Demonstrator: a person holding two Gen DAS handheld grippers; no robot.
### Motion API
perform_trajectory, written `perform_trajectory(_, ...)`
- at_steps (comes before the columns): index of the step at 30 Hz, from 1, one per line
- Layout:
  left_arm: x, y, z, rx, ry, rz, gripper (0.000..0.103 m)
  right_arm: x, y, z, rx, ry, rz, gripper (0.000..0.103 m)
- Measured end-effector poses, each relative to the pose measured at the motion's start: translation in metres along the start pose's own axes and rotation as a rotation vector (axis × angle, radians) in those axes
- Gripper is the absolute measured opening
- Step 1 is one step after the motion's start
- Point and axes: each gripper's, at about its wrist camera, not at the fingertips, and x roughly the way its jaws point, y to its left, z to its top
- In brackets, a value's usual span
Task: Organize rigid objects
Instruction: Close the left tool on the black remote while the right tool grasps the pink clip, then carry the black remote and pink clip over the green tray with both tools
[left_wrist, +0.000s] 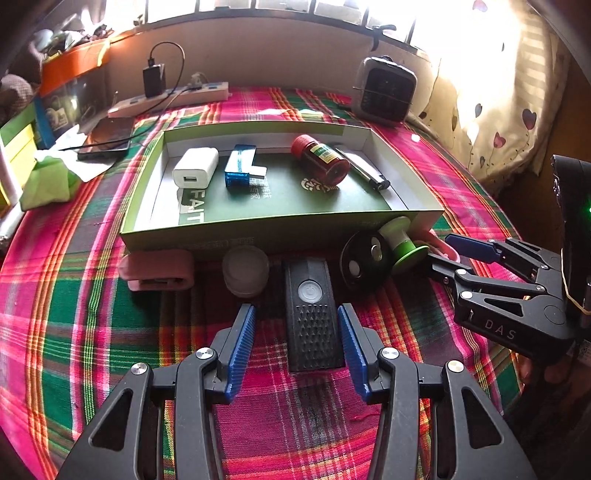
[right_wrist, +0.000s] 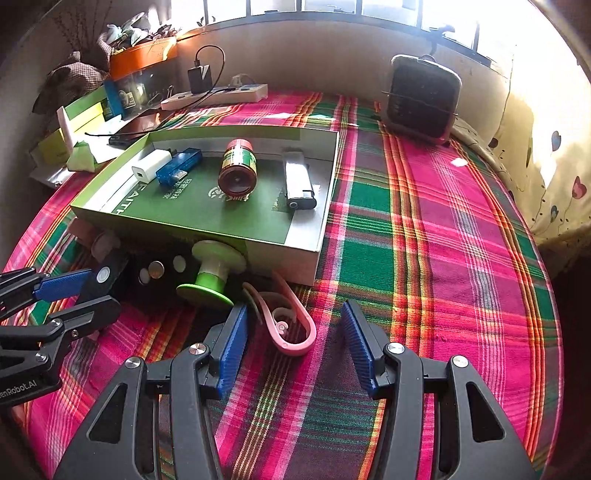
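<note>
**Two grippers poised over the row in front of the box**

The left gripper (left_wrist: 297, 325) stands with its jaws wide, one blue pad on either side of a black remote (left_wrist: 312, 314) that lies flat on the cloth; the pads look clear of it, not pressing. The remote seems stiff and light, its ribbed near half offering good purchase, so a squeeze across its long sides should hold.

The right gripper (right_wrist: 293, 332) is also spread wide and empty. A pink clip (right_wrist: 291, 325) lies between its pads, nearer the left one. That clip looks thin, springy plastic, likely to twist or skid if pinched at its curved end.

Just beyond sit a green spool (right_wrist: 210, 273), a black round case (left_wrist: 364, 264), a white cap (left_wrist: 245, 271) and a pink block (left_wrist: 157, 269), all crowded against the near wall of the green box (left_wrist: 280, 225). The spool lies close to the clip and could be knocked.

Inside the box lie a white charger (left_wrist: 195, 168), a blue adapter (left_wrist: 240, 170), a red bottle (left_wrist: 319, 160) and a lighter (right_wrist: 299, 181). A small heater (right_wrist: 423, 98) stands at the far right.
</note>
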Motion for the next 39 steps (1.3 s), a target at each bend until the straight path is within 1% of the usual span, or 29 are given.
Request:
perform_trajectory(10, -0.0007, 0.0047, 0.0000, -0.010, -0.007, -0.006, 0.045, 0.0001, -0.0009, -0.0004, 0.001, -0.004, 0.015, 0.052)
perform_trajectory(15, -0.0007, 0.0040, 0.0005, -0.009, -0.008, 0.001, 0.040, -0.0008, -0.0019, -0.0007, 0.005, -0.006, 0.027, 0.052)
perform_trajectory(17, -0.0004, 0.0048, 0.0010, -0.012, -0.008, 0.004, 0.034, -0.0014, -0.0017, -0.0008, 0.006, -0.008, 0.032, 0.048)
perform_trajectory(19, -0.0006, 0.0057, 0.0011, -0.016, -0.009, 0.004, 0.032, -0.0021, -0.0016, -0.0011, 0.006, -0.010, 0.035, 0.040)
perform_trajectory(20, -0.0008, 0.0059, 0.0010, -0.016, -0.010, 0.004, 0.031, -0.0024, -0.0016, -0.0012, 0.007, -0.011, 0.037, 0.038)
perform_trajectory(21, -0.0009, 0.0058, 0.0009, -0.017, -0.010, 0.004, 0.031, -0.0027, -0.0018, -0.0013, 0.008, -0.012, 0.039, 0.033)
perform_trajectory(26, -0.0013, 0.0057, -0.0003, -0.013, -0.014, 0.004, 0.026, -0.0039, -0.0028, -0.0026, 0.016, -0.014, 0.049, 0.025)
perform_trajectory(39, -0.0021, 0.0057, -0.0008, -0.012, -0.016, 0.005, 0.026, -0.0058, -0.0039, -0.0045, 0.028, -0.015, 0.062, 0.024)
